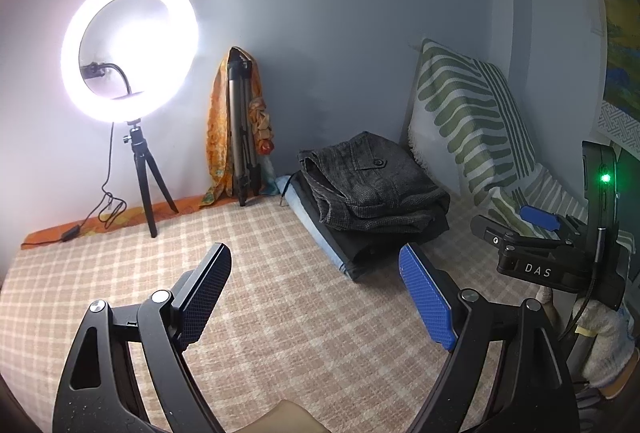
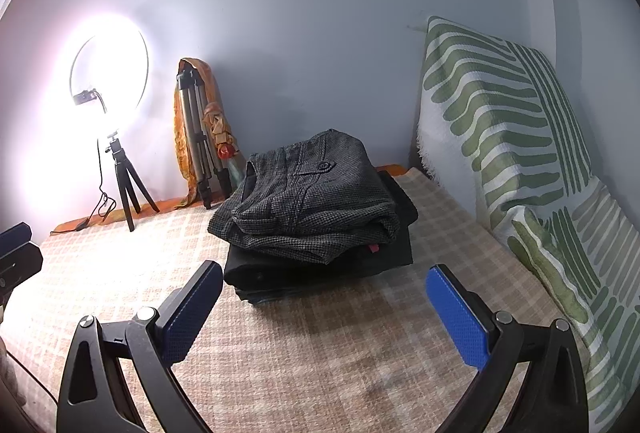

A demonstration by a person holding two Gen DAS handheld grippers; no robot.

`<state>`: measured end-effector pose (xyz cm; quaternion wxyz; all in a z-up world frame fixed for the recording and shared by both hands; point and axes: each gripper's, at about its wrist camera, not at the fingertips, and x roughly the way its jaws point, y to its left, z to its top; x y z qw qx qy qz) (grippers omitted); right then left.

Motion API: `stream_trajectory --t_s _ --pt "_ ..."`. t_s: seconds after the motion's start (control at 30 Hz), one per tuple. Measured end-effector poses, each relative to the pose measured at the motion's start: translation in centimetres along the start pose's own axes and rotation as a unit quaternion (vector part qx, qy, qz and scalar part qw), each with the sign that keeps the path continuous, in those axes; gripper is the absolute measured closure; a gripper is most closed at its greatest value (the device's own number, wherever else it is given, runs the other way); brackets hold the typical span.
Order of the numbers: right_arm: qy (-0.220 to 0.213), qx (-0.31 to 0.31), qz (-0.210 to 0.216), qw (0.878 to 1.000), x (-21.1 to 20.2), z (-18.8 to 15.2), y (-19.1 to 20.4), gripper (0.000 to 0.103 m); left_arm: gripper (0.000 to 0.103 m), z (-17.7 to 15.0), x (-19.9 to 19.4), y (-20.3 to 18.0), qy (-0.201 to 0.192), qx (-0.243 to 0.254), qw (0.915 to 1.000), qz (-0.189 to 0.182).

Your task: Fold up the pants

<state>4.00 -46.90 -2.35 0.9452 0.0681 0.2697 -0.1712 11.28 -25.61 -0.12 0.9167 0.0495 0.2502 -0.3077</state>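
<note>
Bed w/ beige-and-cream checked cover (image 2: 320,353), weave slightly fuzzy, orange patterned sheet (image 1: 120,219) showing along the far edge by the wall. On it, toward the back right: stack of folded clothes – grey houndstooth pants (image 2: 312,209) on top, button-flap pocket facing up, over black folded garments (image 2: 320,269); in left wrist view a light blue denim piece (image 1: 316,233) sticks out at the bottom. Far left: lit ring light on small black tripod (image 1: 148,185), its cable (image 1: 106,205) trailing on the sheet. Near it, folded silver tripod (image 2: 200,153) leaning on wall, orange cloth draped over. Right side: green-and-white striped cushions (image 2: 520,153) propped against wall.
</note>
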Motion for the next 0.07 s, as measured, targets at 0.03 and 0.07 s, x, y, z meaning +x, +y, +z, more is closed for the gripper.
stream_trajectory --t_s 0.03,0.07 --pt "0.001 0.001 0.0 1.0 0.02 -0.01 0.02 0.0 0.017 -0.01 0.02 -0.03 0.001 -0.001 1.0 0.0" --pt "0.001 0.001 0.001 1.0 0.04 -0.04 0.0 0.0 0.017 -0.03 0.05 -0.01 0.003 -0.001 1.0 -0.001"
